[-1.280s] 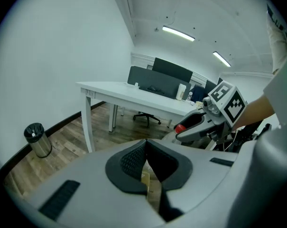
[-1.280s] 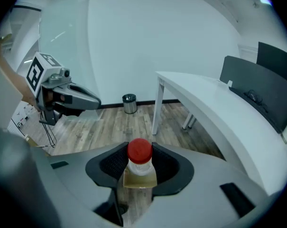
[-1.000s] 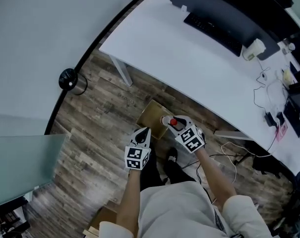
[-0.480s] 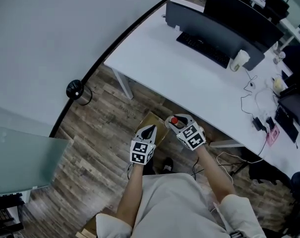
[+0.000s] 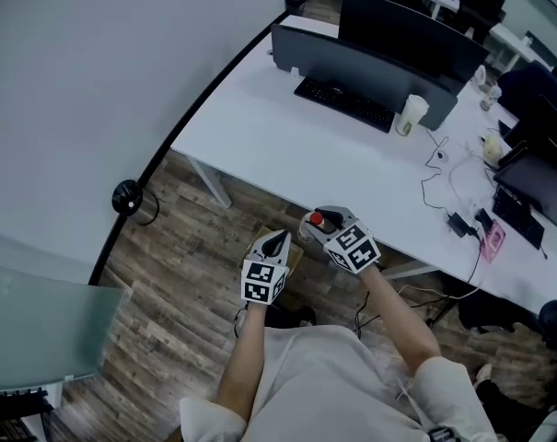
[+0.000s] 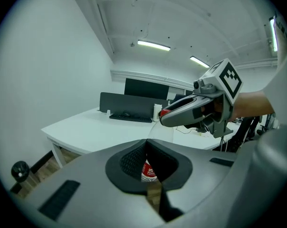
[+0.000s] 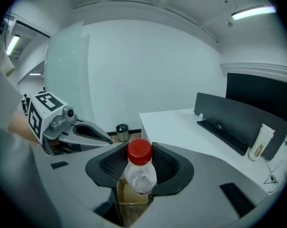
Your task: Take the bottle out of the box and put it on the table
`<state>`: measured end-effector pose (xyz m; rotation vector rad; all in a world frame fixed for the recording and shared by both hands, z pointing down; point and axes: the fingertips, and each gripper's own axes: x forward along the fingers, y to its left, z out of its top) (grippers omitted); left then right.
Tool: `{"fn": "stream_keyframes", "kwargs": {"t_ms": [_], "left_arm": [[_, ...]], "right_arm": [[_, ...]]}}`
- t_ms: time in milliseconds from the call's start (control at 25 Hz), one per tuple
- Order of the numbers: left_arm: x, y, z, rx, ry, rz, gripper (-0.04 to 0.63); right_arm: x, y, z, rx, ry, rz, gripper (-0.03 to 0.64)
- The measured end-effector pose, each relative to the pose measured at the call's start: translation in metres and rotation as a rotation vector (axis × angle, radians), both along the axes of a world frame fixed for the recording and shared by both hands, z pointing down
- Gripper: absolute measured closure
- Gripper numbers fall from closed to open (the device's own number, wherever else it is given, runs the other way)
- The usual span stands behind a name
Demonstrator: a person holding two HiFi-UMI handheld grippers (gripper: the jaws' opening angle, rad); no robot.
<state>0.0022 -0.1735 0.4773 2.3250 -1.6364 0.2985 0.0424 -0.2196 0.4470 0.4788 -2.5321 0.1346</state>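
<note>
At the centre of the head view, your right gripper [image 5: 322, 224] pinches the bottle [image 5: 317, 221] just below its red cap [image 5: 316, 217]. It holds the bottle off the floor [image 5: 186, 274], beside the near edge of the white table [image 5: 287, 145]. Your left gripper [image 5: 276, 239] sits just beside it, jaws drawn to a point with nothing between them. The cardboard box [image 5: 294, 252] shows on the wood floor below, between the two grippers.

Left gripper view: the jaws meet at their tips — no object is clamped. Through the slot beneath the tips you see the bottle's red label [image 6: 148, 170] and a strip of the box [image 6: 153, 191]. The right gripper [image 6: 166, 118] hangs ahead and above, with the clear bottle [image 6: 160, 133] under it and the table [image 6: 96, 127] behind.

Right gripper view: both jaws press on the neck of the bottle [image 7: 141, 177], the red cap [image 7: 139, 151] upright between them. The box [image 7: 131, 196] shows below the bottle. The left gripper [image 7: 105, 137] is at the left; a keyboard [image 7: 224, 133] rests on the table [image 7: 181, 127] at the right.
</note>
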Motion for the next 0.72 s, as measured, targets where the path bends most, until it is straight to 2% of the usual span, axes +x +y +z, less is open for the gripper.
{"fn": "stream_keyframes", "kwargs": {"t_ms": [120,320,720], "left_arm": [[0.005,-0.016,-0.005,0.014,-0.021,0.043,0.58],[0.007,-0.044,-0.009,0.004,-0.001,0.096,0.58],[-0.012,-0.088,-0.016,-0.003,0.025,0.13,0.58]], "right_arm": [[0.008,-0.023,-0.01,-0.001,-0.028,0.063,0.434],[0.016,-0.061,-0.021,0.005,-0.025,0.138,0.434],[0.012,-0.138,-0.02,0.004,0.021,0.228,0.436]]}}
